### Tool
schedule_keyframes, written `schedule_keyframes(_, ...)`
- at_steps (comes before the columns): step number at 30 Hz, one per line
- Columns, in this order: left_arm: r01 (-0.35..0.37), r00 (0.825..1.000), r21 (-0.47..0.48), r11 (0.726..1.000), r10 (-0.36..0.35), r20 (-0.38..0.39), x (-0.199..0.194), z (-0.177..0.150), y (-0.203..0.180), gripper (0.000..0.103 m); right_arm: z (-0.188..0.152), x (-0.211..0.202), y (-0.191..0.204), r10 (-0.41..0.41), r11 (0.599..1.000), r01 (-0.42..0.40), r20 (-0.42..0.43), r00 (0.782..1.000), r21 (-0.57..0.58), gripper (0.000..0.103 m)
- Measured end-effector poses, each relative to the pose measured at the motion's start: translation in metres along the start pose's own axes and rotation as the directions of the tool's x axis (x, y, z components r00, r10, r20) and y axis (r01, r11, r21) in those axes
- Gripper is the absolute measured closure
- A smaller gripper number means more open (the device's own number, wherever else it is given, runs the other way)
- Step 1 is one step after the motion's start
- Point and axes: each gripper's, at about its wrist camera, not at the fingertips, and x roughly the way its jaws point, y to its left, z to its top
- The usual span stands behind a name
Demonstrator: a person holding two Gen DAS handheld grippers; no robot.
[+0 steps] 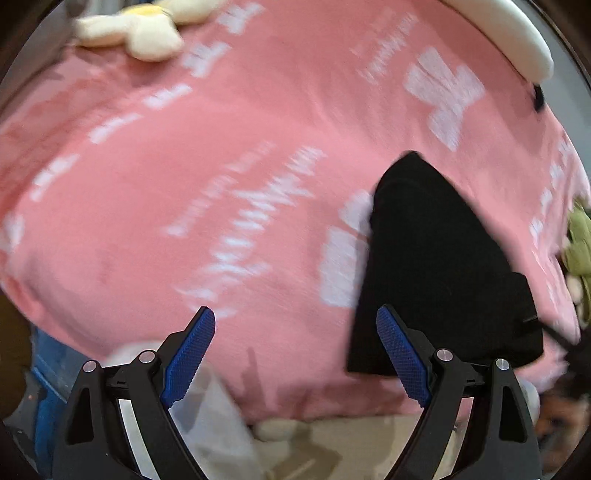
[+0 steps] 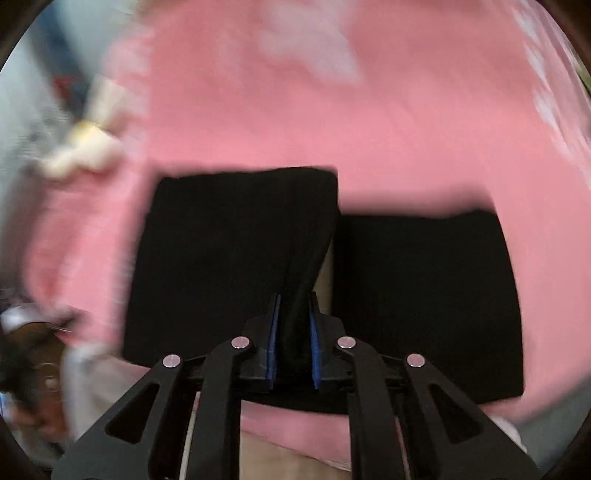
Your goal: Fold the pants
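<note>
Black pants (image 2: 229, 258) lie on a bed covered with a pink blanket (image 2: 406, 129), near its front edge. From the right wrist view they show as two dark panels side by side: a left panel that looks raised and draped toward the camera, and a right panel lying flat on the blanket.

The right tongs (image 2: 292, 332) are closed on a bunched fold of the pants at the inner edge of the left panel, with the cloth pinched between the blue pads (image 2: 272, 332). This hold probably serves to lift that portion and carry it over the flat one for a fold.

The left tongs (image 1: 295, 354) are spread wide apart and hold nothing. They hover over the pink blanket just left of the pants (image 1: 436, 266), likely standing clear while the other side works, or waiting to pin an edge.

The blanket carries white printed lettering (image 1: 258, 206) and blocky white shapes, but motion blur makes none of it readable. No brand or label shows on the pants.

A cream plush toy (image 1: 147, 29) lies at the far left edge of the bed, and a green soft thing (image 1: 580, 240) sits at the right edge.
</note>
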Motion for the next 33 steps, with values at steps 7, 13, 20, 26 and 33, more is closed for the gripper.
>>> schedule_keyframes(7,-0.050,0.998,0.153,0.987,0.056,-0.032,0.012,-0.010,-0.058,0.016,0.004,-0.017,-0.022,0.181,0.973,-0.191,0.085,0.980,0.130,0.042)
schedule_keyframes(13,-0.090,0.996,0.225,0.970,0.094,-0.009,0.018,-0.012,-0.089,0.016,0.058,0.011,-0.012,0.145,0.989,-0.148,0.105,0.984,0.019,0.028)
schedule_keyframes(20,-0.086,0.995,0.215,0.973,0.095,-0.028,0.027,-0.012,-0.088,0.016,0.079,0.078,0.000,0.319,0.948,-0.319,-0.081,0.944,0.010,0.075)
schedule_keyframes(26,-0.073,0.996,0.191,0.979,0.080,-0.034,0.032,-0.008,-0.080,0.016,0.076,-0.072,0.026,0.271,0.959,-0.236,0.256,0.928,-0.160,0.080)
schedule_keyframes(33,-0.025,0.996,0.198,0.980,0.042,-0.085,0.047,-0.013,-0.091,0.016,0.044,-0.012,-0.057,-0.237,0.970,0.239,0.039,0.971,-0.053,0.075)
